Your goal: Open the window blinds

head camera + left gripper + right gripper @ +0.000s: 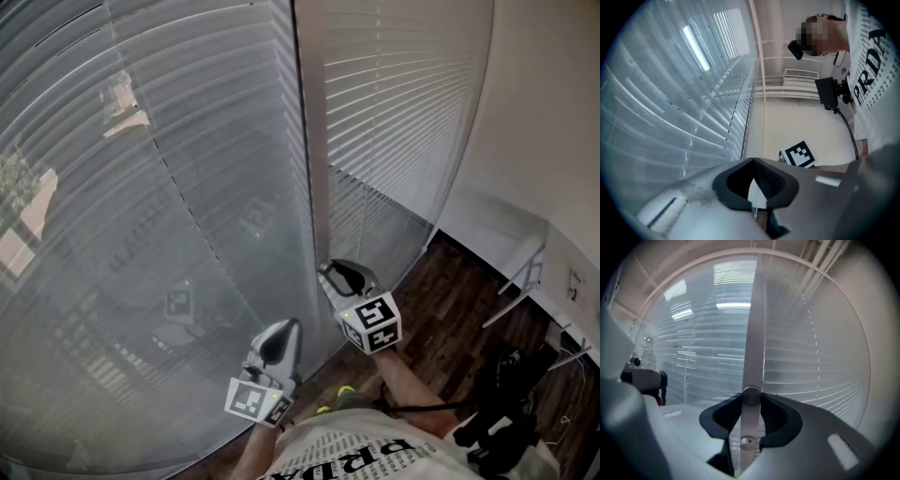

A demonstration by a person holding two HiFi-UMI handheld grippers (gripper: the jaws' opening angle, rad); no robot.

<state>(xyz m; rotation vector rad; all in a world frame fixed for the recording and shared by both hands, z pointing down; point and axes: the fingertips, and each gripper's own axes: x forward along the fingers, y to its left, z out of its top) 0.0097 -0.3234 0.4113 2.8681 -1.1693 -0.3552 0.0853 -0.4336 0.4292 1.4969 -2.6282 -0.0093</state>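
White slatted window blinds (pixel 169 187) fill most of the head view in two lowered panels, the left one letting a dim outdoor scene show through. Dark wood floor (pixel 459 300) lies at lower right. A pale tilt wand (pixel 312 141) hangs upright between the two panels. The right gripper (pixel 345 277) is closed on the wand's lower end, with its black pads pressing the rod from both sides in the right gripper view. The left gripper (pixel 279 342) sits just beside it, lower and nearer the left panel, its jaw tips together. A thin white thread (pixel 756 206) shows behind the tips.
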